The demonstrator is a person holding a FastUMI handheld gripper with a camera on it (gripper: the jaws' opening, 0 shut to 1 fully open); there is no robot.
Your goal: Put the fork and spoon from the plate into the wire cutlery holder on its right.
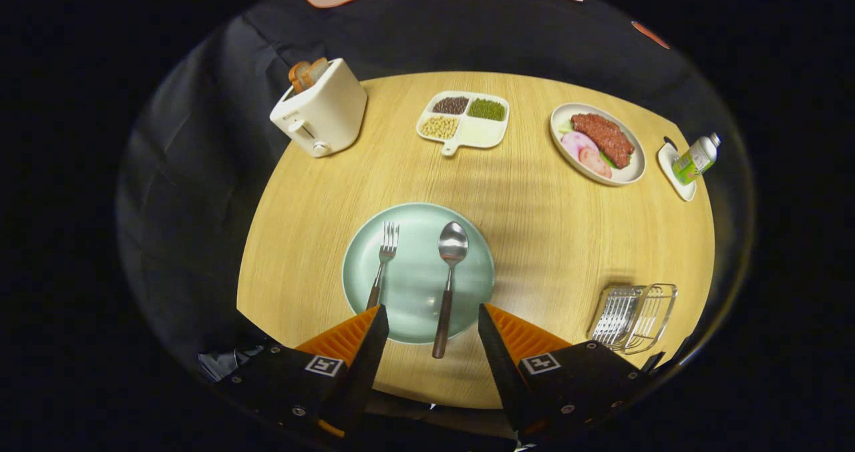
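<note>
So far nothing moved: fork, spoon on my green plate; wire cutlery holder right of it empty; hand-held gripper spread.

The fork and spoon are lying side by side on the plate, fork left, between the spread gripper fingers. The wire cutlery holder is standing right; toaster, divided tray and meat plate are sitting far.
</note>
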